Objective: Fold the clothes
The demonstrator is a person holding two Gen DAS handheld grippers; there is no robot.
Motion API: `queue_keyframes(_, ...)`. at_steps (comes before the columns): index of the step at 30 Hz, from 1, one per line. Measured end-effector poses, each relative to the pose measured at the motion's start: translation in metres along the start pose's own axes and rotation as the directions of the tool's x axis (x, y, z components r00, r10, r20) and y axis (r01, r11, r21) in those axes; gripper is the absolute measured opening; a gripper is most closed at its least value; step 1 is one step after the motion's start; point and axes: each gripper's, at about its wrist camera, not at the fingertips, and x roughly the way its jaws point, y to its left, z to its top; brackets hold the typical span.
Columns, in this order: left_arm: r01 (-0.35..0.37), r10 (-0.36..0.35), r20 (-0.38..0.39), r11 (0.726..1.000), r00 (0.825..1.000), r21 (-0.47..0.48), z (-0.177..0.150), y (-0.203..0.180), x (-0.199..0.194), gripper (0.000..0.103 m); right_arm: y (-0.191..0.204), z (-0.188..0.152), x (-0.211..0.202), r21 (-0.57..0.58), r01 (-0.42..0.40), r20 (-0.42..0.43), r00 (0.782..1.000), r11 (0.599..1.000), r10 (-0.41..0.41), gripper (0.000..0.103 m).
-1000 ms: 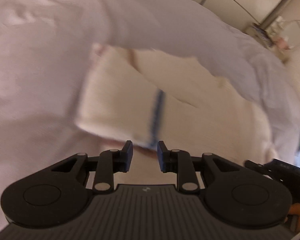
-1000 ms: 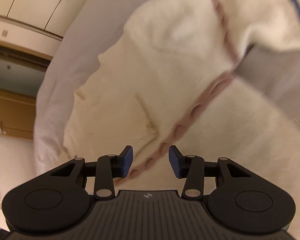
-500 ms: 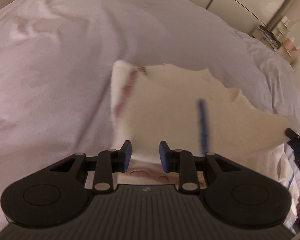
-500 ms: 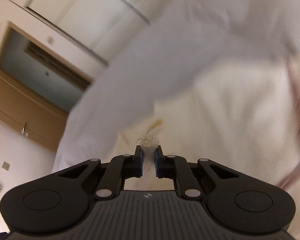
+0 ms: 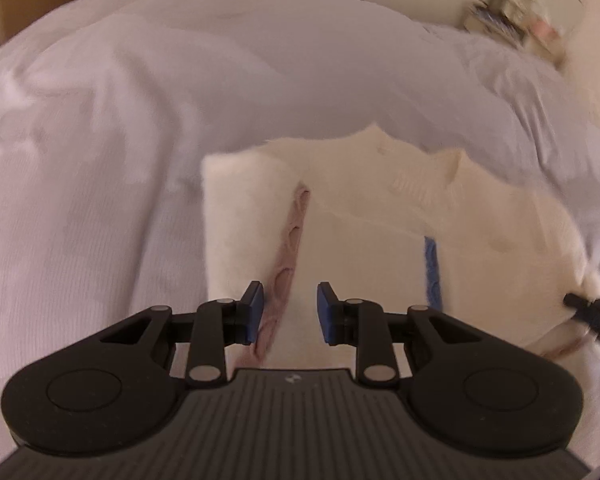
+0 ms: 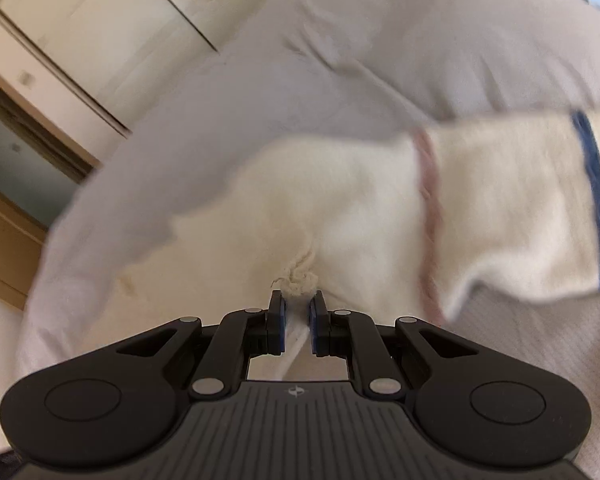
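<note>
**Cream knit pinched at one corner over the bed**

The sweater (image 5: 364, 232) is cream and fuzzy, with a pink cable stripe (image 5: 288, 256) and a blue stripe (image 5: 432, 268). It lies part-folded on the white bedsheet (image 5: 140, 128), with pale wardrobe doors (image 6: 84, 20) beyond. In the left wrist view its long axis runs left to right and the stripes run near to far. The right gripper (image 6: 298, 312) pinches a bunched corner. The left gripper (image 5: 290, 308) holds its fingers slightly apart around the near edge; whether the pads press the knit I cannot tell.
</note>
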Motion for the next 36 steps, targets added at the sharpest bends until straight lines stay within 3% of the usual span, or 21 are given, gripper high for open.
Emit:
queue_keyframes(3, -0.057, 0.063, -0.073, 0.995, 0.995, 0.082, -0.002, -0.004, 0.028, 0.019, -0.005, -0.003, 0.003, -0.014, 0.042, -0.014, 0.999, 0.999, -0.043, 0.010)
queue_keyframes(5, -0.064, 0.071, -0.073, 0.994, 0.995, 0.091, 0.000, -0.006, 0.028, 0.018, -0.001, -0.004, -0.002, -0.045, 0.070, -0.017, 0.997, 0.997, -0.071, 0.015)
queue_keyframes(8, -0.053, 0.057, -0.045, 0.996, 0.997, 0.071, 0.001, -0.013, 0.012, 0.018, 0.001, -0.005, -0.021, -0.082, 0.109, 0.017, 0.994, 0.991, -0.108, 0.030)
queue_keyframes(9, -0.051, 0.054, -0.042, 0.996, 0.998, 0.068, -0.001, -0.016, 0.008, 0.018, -0.003, -0.005, -0.028, -0.077, 0.131, 0.032, 0.991, 0.988, -0.128, 0.048)
queue_keyframes(10, -0.046, 0.050, -0.044, 0.997, 0.998, 0.068, -0.004, -0.021, 0.005, 0.018, -0.013, -0.005, -0.035, -0.051, 0.120, 0.037, 0.992, 0.992, -0.118, 0.053)
queue_keyframes(12, -0.029, 0.036, -0.072, 0.996, 0.997, 0.090, -0.013, -0.033, 0.007, 0.018, -0.036, -0.006, -0.050, 0.013, 0.082, 0.045, 0.996, 0.997, -0.082, 0.052)
queue_keyframes(14, -0.067, 0.083, -0.110, 0.988, 0.990, 0.140, -0.025, -0.049, 0.018, 0.017, -0.057, -0.006, -0.054, 0.069, 0.055, -0.003, 0.999, 0.996, -0.055, 0.045)
queue_keyframes(16, -0.087, 0.104, -0.101, 0.983, 0.989, 0.160, -0.027, -0.066, 0.014, 0.016, -0.071, -0.007, -0.056, 0.100, 0.076, -0.047, 0.996, 0.992, -0.071, 0.041)
queue_keyframes(20, 0.001, 0.014, -0.096, 0.988, 0.995, 0.156, -0.025, -0.100, -0.006, 0.017, -0.116, -0.010, -0.096, 0.240, 0.054, 0.007, 0.998, 0.969, -0.057, 0.042)
queue_keyframes(24, 0.039, -0.019, -0.107, 0.980, 0.994, 0.195, -0.034, -0.138, -0.018, 0.018, -0.178, -0.005, -0.140, 0.388, 0.090, 0.071, 0.989, 0.917, -0.128, 0.042)
queue_keyframes(28, 0.053, -0.027, -0.132, 0.980, 0.991, 0.193, -0.044, -0.162, -0.016, 0.018, -0.245, -0.005, -0.186, 0.559, 0.070, 0.174, 0.964, 0.826, -0.199, 0.042)
queue_keyframes(32, 0.046, -0.017, -0.157, 0.982, 0.987, 0.183, -0.055, -0.175, -0.010, 0.018, -0.295, -0.007, -0.205, 0.676, -0.001, 0.251, 0.940, 0.737, -0.230, 0.043)
queue_keyframes(35, 0.037, -0.008, -0.155, 0.982, 0.988, 0.184, -0.056, -0.178, -0.013, 0.019, -0.324, -0.011, -0.203, 0.754, -0.026, 0.243, 0.939, 0.657, -0.242, 0.040)
queue_keyframes(36, 0.033, -0.005, -0.152, 0.982, 0.988, 0.184, -0.056, -0.177, -0.014, 0.019, -0.330, -0.013, -0.200, 0.775, -0.042, 0.243, 0.940, 0.630, -0.237, 0.032)
